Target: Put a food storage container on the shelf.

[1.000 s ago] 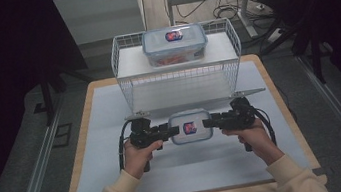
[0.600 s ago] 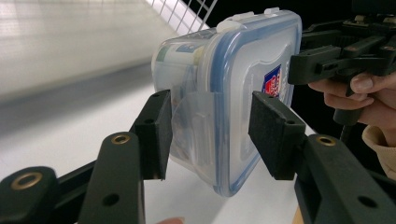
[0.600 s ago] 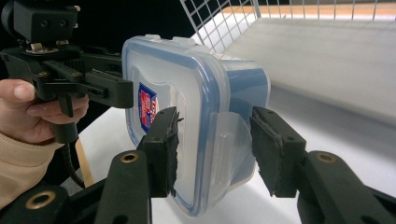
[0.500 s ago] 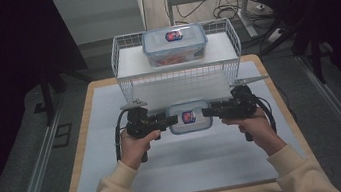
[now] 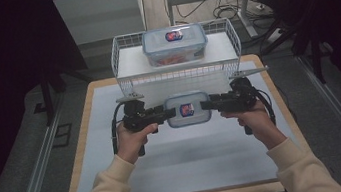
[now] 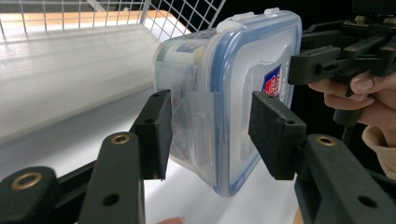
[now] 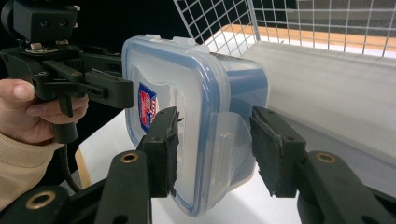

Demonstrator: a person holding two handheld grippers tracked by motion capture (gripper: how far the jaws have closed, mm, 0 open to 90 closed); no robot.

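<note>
White wire basket holds a lidded box of orange food.

Looks like a lab setup: dark curtained surroundings, metal floor rails at the left edge, loose cables top centre, a pale wooden-edged test table mid-frame.

A wood-edged surface fills the middle of the high view, covered by a pale mat. At its far edge, upper centre, stands a white wire basket.
</note>
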